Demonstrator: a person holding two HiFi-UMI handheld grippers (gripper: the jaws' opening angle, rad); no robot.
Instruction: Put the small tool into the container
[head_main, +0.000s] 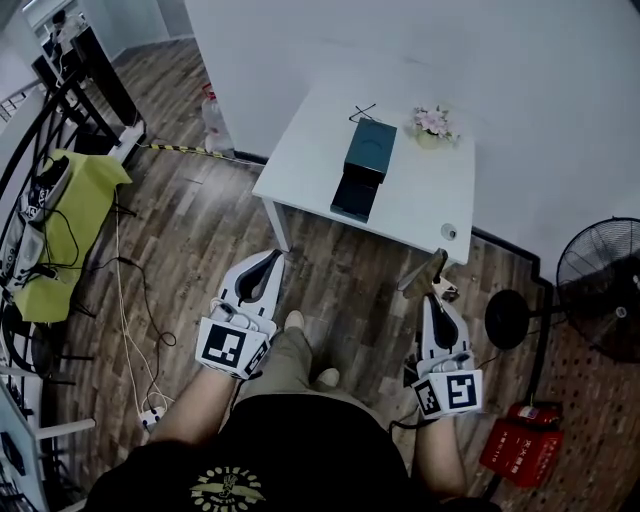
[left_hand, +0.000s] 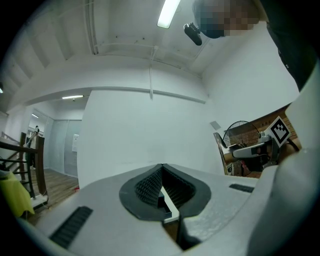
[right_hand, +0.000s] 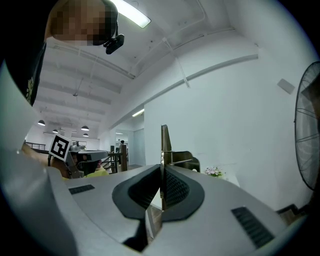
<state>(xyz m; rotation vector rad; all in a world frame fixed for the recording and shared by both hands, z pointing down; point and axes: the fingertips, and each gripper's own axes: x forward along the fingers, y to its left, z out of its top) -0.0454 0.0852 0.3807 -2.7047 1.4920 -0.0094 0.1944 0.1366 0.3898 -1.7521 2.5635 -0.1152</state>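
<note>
The container (head_main: 365, 165), a dark teal box, lies on the white table (head_main: 300, 170) ahead of me. My right gripper (head_main: 437, 298) is held low in front of the table's near right corner, shut on the small tool (head_main: 427, 274), a thin metal piece. In the right gripper view the tool's flat blade (right_hand: 163, 147) stands up between the closed pads. My left gripper (head_main: 268, 257) hangs over the wooden floor, short of the table's left leg, shut with nothing in it. Its pads (left_hand: 150, 187) meet at the tip in the left gripper view.
A small pot of flowers (head_main: 432, 124) and a small round object (head_main: 447, 232) are also on the table. A standing fan (head_main: 600, 290) and a red case (head_main: 524, 442) are at the right. A rack with a yellow-green cloth (head_main: 62, 230) and floor cables (head_main: 140, 320) lie to the left.
</note>
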